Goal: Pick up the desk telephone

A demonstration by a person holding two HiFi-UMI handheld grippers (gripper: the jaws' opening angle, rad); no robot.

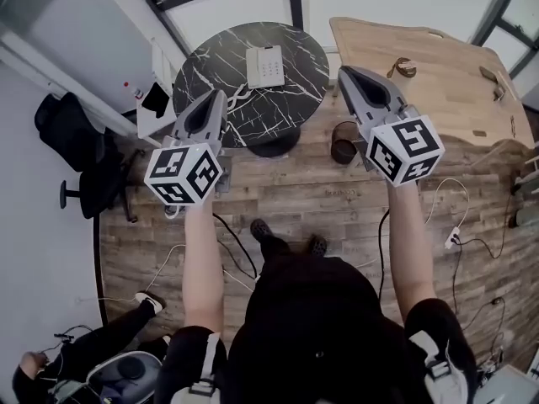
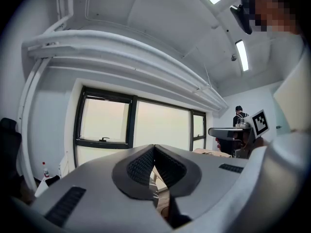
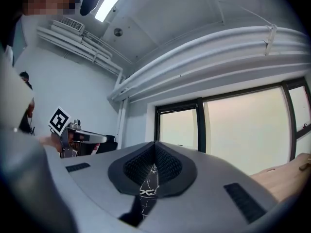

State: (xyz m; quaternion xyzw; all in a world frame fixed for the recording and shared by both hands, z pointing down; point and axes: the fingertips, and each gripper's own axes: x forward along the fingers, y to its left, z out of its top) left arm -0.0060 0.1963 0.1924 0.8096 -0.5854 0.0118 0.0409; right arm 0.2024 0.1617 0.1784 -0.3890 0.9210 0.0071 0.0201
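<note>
Tip: left gripper [image 1: 216, 101] and right gripper [image 1: 349, 74] are closed, empty, so we open wide before approaching desk telephone [image 1: 265, 66].

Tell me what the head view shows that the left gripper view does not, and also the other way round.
Only the head view shows the white telephone lying on the round black table, and the office chair. Only the left gripper view shows the ceiling lights, the pipes and a standing person far off. Both show the left gripper, shut, and the right gripper.
</note>
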